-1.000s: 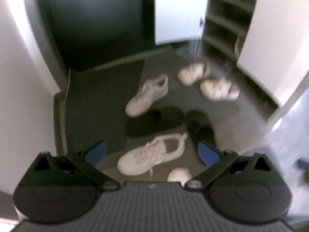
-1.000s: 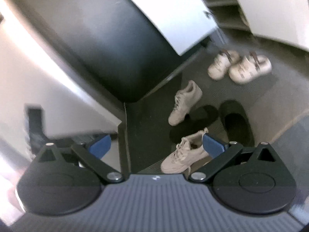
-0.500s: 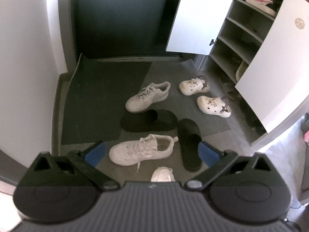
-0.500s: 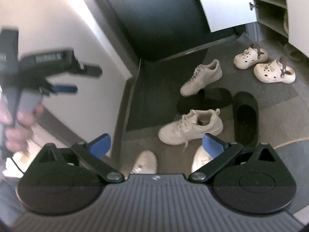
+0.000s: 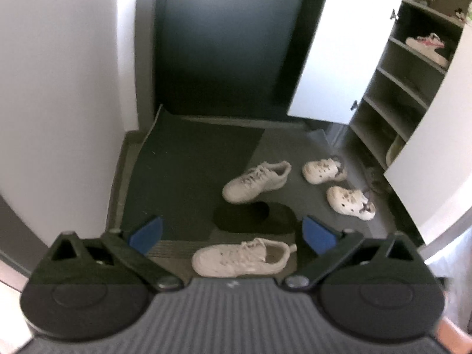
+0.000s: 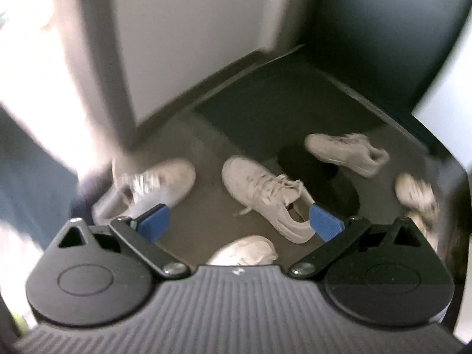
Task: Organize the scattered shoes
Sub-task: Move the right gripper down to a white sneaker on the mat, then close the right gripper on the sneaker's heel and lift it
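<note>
Both grippers are hanging up high over the entryway, so I'm guessing this is just the size-up before any grab. The left gripper (image 5: 233, 234) is showing its blue pads spread wide with nothing between them, and the right gripper (image 6: 240, 221) is gaping the same way, also empty. Shoes are lying all over the dark floor mat (image 5: 188, 159): one white sneaker (image 5: 242, 258) nearest the left gripper, its mate (image 5: 256, 181) farther back, a black slipper (image 5: 253, 216) sitting between them, and two cream clogs (image 5: 349, 202) resting just in front of the open shoe cabinet (image 5: 407, 94). Its doors are standing open, probably so the pairs can go on the shelves. Right view is smearing too much for detail. No readable brands or writing anywhere.
</note>
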Demonstrator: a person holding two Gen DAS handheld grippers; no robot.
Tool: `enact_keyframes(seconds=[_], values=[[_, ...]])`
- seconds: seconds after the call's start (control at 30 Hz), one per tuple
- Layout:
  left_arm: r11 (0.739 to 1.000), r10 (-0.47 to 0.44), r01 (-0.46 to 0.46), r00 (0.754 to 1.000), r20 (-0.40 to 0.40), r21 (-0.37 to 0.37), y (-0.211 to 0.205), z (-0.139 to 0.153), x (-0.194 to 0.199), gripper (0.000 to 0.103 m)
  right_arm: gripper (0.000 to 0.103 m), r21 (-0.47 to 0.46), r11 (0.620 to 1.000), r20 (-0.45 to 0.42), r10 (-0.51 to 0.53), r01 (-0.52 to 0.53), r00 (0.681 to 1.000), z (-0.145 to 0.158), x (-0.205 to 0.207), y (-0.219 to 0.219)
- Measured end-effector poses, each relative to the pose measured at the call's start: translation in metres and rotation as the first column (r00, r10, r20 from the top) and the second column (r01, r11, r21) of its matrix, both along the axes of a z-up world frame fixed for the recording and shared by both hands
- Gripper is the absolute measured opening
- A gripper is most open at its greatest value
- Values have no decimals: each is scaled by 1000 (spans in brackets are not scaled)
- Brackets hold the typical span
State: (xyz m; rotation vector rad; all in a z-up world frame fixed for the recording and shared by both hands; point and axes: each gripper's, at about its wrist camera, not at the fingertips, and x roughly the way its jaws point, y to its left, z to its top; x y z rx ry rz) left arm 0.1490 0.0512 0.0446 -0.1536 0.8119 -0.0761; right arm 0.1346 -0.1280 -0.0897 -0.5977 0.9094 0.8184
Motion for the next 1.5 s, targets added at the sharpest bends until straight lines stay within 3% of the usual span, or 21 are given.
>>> enact_keyframes(seconds=[0.17, 0.3, 0.37, 0.53, 0.63, 0.77, 0.9, 1.03, 1.17, 1.33, 1.5], values=[[998, 44, -44, 999, 5, 35, 17, -1, -9, 103, 103, -94, 987, 102, 143, -133, 985, -45, 27, 18], [992, 120, -118, 992, -36, 44, 34, -6, -4, 103, 103, -130, 971, 86, 213, -201, 973, -75, 57, 32], [987, 156, -154, 986, -55, 37, 38, -9, 0, 103, 103, -168, 944, 86, 302, -285, 949, -93, 73, 41], [976, 217, -218, 971, -95, 4, 34, -19, 14, 103, 103, -222, 891, 25, 410, -395, 912, -143, 115, 48], [974, 222, -226, 967, -128, -20, 26, -25, 28, 103, 103, -317, 839, -17, 461, -442, 887, -183, 132, 45], [972, 234, -230, 967, -98, 47, 12, -31, 44, 103, 103, -409, 778, 4, 525, -478, 851, -216, 148, 40], [973, 229, -222, 966, -124, 64, 4, -41, 65, 103, 103, -346, 798, 4, 527, -493, 850, -221, 168, 36], [975, 222, -218, 958, -182, 39, 2, -54, 84, 103, 103, -324, 784, -43, 548, -530, 836, -232, 179, 33], [976, 219, -215, 957, -193, 38, 0, -60, 93, 103, 103, -317, 790, -117, 517, -525, 848, -249, 186, 40], [974, 227, -221, 954, -195, 53, -3, -64, 100, 103, 103, -347, 781, -138, 505, -519, 852, -270, 191, 50], [974, 227, -218, 949, -218, 65, -7, -72, 107, 103, 103, -338, 815, -145, 449, -470, 882, -285, 191, 65]])
